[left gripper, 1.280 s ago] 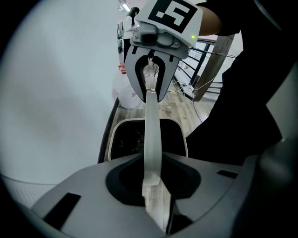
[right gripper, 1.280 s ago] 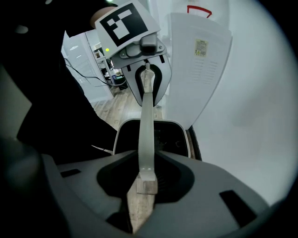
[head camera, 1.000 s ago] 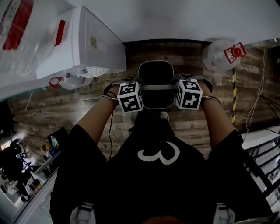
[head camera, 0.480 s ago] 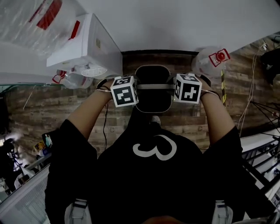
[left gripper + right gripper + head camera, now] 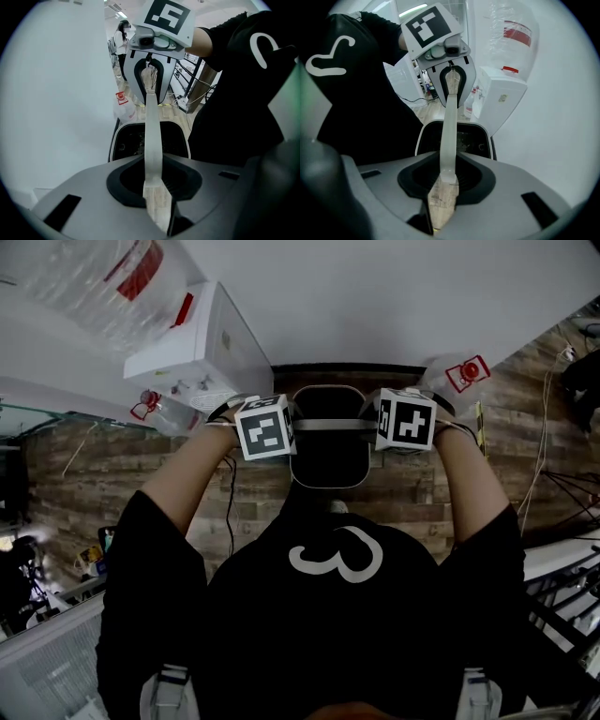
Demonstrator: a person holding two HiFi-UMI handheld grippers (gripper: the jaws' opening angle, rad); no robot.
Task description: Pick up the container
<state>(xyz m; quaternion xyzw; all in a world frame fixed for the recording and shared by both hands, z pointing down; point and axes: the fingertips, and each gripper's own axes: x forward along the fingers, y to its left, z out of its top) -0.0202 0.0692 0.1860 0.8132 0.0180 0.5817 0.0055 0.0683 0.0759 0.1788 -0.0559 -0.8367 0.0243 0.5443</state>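
Container [image 5: 328, 454] hangs by its handle [image 5: 328, 426], clenched in down-pointing left claw [image 5: 156, 190] and right claw [image 5: 444, 185].

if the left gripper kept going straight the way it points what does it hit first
The pale handle clamped in the left gripper. Just past it is probably the dark open container hanging below, though depth is hard to judge.

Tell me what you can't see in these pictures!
1. Inside of the container: too dark in the head view; in both gripper views the handle and the gripper bodies cover part of it.
2. Fingers of the left gripper and right gripper: hidden under their marker cubes in the head view.
3. Label on the white box: too small to read in the head view.
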